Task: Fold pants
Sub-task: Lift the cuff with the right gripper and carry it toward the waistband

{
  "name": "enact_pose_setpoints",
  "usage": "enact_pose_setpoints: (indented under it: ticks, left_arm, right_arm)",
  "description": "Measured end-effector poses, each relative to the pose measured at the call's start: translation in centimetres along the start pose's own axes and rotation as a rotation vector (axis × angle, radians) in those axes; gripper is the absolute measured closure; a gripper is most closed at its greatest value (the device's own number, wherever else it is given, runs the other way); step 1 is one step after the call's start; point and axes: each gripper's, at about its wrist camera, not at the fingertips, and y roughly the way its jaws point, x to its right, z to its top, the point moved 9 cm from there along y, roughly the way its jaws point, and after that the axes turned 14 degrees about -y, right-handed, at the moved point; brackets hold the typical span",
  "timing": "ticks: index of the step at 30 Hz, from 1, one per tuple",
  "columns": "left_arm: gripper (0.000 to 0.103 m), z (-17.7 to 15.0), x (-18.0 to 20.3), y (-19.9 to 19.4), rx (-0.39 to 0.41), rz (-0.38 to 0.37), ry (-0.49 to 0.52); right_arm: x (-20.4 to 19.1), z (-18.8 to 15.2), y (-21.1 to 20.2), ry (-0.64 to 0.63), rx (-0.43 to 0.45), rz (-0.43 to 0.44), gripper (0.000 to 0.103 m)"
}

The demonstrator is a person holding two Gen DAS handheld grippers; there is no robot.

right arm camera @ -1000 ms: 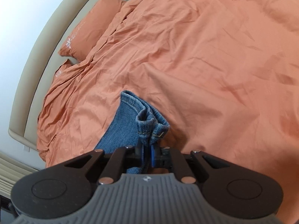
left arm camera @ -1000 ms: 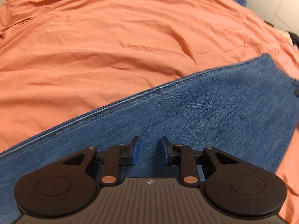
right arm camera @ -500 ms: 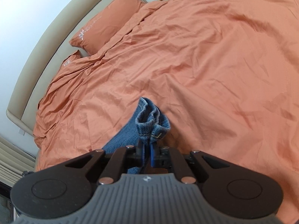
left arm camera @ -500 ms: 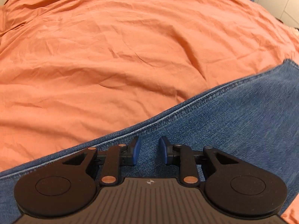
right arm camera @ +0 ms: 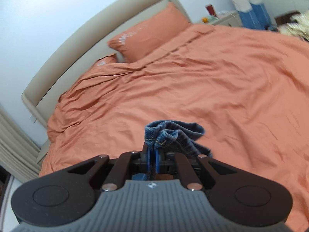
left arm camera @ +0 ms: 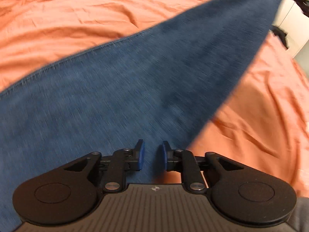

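The right gripper [right arm camera: 152, 154] is clamped tight on the bunched hem of the jeans [right arm camera: 173, 133], its blue pads pressed together with denim squeezed between them and the crumpled cuff spilling out toward one o'clock from the tips. It hangs up over the orange duvet [right arm camera: 212, 89], looking toward the head of the bed: two orange pillows [right arm camera: 150, 36] lean on the beige headboard [right arm camera: 81, 44] at around eleven o'clock, and a bedside table [right arm camera: 222, 19] with small things on it sits at one o'clock by the wall.

Over on the other side, the left gripper [left arm camera: 151, 157] points down at the jeans [left arm camera: 135, 81], jaws closing, with a gap between the blue pads [left arm camera: 142, 156]. Denim lies under that gap, but I can't see the pads pressing on it. From here the leg runs as one long blue band, broad at eight o'clock and narrowing as it rises to the top right corner at one o'clock, lifted clear of the duvet [left arm camera: 77, 19] there and blurred. Something dark holds its far end up in that corner, too blurred to make out. The band's right edge passes just beside the left gripper's right finger, orange bedding beyond it at three o'clock.
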Motion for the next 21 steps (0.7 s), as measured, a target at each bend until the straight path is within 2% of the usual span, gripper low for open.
enact_pose_setpoints:
  ticks: [2,5,11,16,21]
  left_arm:
    - [0.082,-0.7,-0.3,-1.6,-0.004,-0.032,-0.027]
    - [0.082,-0.6,-1.9,-5.7,0.073,-0.045,-0.058]
    - [0.082,1.4,-9.5,-14.6,0.227,-0.01,-0.185]
    - [0.082,1.0,-16.6,-19.6,0.316,0.04,-0.306]
    - [0.082,-0.5,-21.5,-20.6,0.336,0.066,-0.403]
  right_arm:
    - [-2.7,0.7,-0.3,-0.031,0.007,0.013,0.103]
    - [-7.5,1.3,-0.3,-0.082,0.014,0.049,0.103]
    - [-19.8,-0.5,2.1,-0.196,-0.011,0.179,0.103]
    - [-29.1,-6.0,5.5,-0.316,-0.076,0.242,0.103]
    - [-34.4,-15.5,9.5,-0.403,-0.224,0.29,0.103]
